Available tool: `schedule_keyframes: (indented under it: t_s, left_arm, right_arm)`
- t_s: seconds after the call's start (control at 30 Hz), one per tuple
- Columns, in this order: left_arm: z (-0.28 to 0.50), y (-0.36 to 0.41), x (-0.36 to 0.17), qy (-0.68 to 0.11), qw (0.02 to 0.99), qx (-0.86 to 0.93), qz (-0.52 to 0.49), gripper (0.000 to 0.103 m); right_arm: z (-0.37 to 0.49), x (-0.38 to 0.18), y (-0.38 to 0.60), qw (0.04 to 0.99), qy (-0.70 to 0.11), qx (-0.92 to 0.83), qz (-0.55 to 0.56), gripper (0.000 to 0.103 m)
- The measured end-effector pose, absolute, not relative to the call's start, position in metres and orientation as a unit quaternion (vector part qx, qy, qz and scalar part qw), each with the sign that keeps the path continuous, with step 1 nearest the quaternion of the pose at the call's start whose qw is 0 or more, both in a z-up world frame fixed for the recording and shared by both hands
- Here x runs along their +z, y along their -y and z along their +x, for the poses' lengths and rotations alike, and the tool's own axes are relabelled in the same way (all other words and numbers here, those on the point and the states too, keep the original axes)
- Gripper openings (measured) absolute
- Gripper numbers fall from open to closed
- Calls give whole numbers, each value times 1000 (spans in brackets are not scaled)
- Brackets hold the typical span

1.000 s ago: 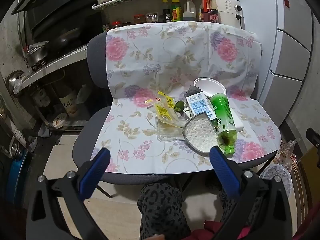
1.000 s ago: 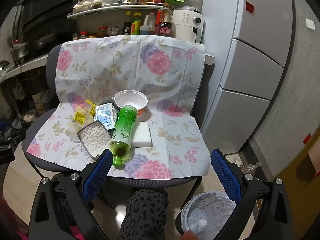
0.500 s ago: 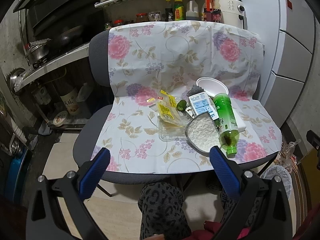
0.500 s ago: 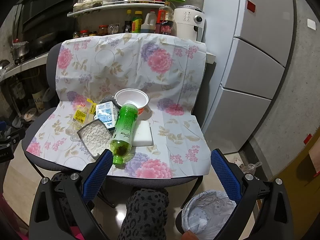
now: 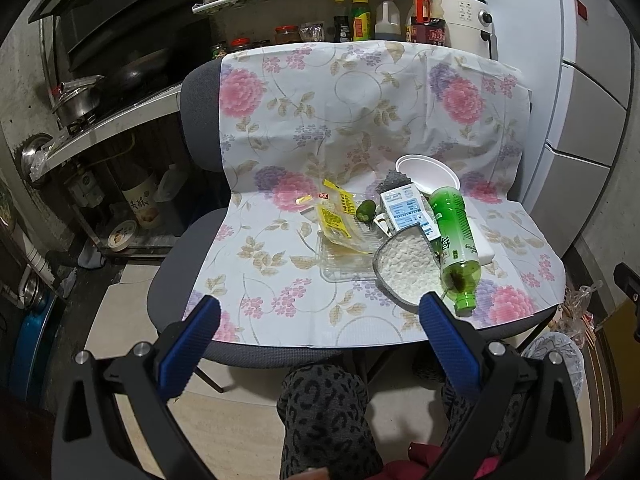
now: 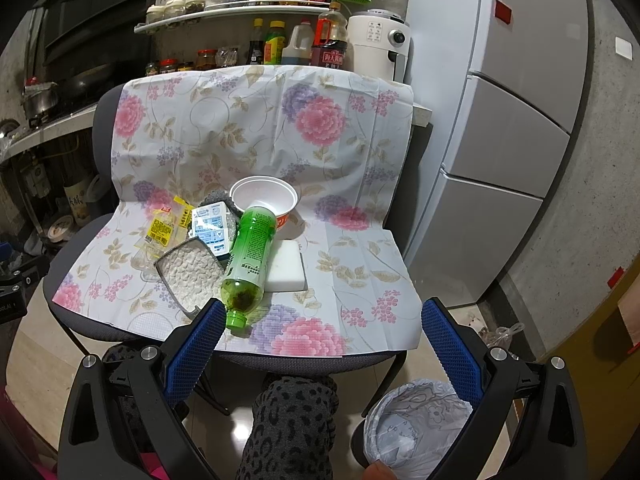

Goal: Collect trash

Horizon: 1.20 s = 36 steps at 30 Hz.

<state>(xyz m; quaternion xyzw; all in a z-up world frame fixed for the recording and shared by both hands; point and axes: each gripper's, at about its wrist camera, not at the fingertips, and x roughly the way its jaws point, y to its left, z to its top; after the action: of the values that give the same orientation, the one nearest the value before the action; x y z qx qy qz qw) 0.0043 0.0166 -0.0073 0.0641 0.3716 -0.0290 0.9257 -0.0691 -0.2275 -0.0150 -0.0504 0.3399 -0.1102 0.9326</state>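
A heap of trash lies on a chair seat draped with a floral cloth [image 5: 280,280] [image 6: 352,280]. It holds a green plastic bottle [image 5: 454,240] [image 6: 250,256] on its side, a white paper bowl [image 5: 426,172] [image 6: 264,198], a blue-and-white carton [image 5: 406,210] [image 6: 210,224], yellow wrappers [image 5: 334,216] [image 6: 164,228], a grey-rimmed white pad [image 5: 406,266] [image 6: 192,272], a clear tray [image 5: 344,264] and a white foam block [image 6: 286,266]. My left gripper [image 5: 316,316] and right gripper [image 6: 320,320] both hover open before the seat's front edge, holding nothing.
A lined trash bin [image 6: 416,428] [image 5: 554,350] stands on the floor right of the chair. A person's leopard-patterned leg [image 6: 288,428] is below the seat. A fridge [image 6: 512,120] stands at right, a stove counter [image 5: 100,116] at left, and bottle shelves [image 6: 280,12] behind.
Both grippers have drifted slightly, shifting the views a little; the trash pile is unmoved and both stay open.
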Motion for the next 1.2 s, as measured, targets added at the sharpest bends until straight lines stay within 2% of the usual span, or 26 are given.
schedule_keyframes:
  t_s: [1.2]
  left_arm:
    - [4, -16, -6, -374, 925, -28, 60, 96]
  right_arm:
    - [-68, -18, 226, 932, -342, -110, -52, 97]
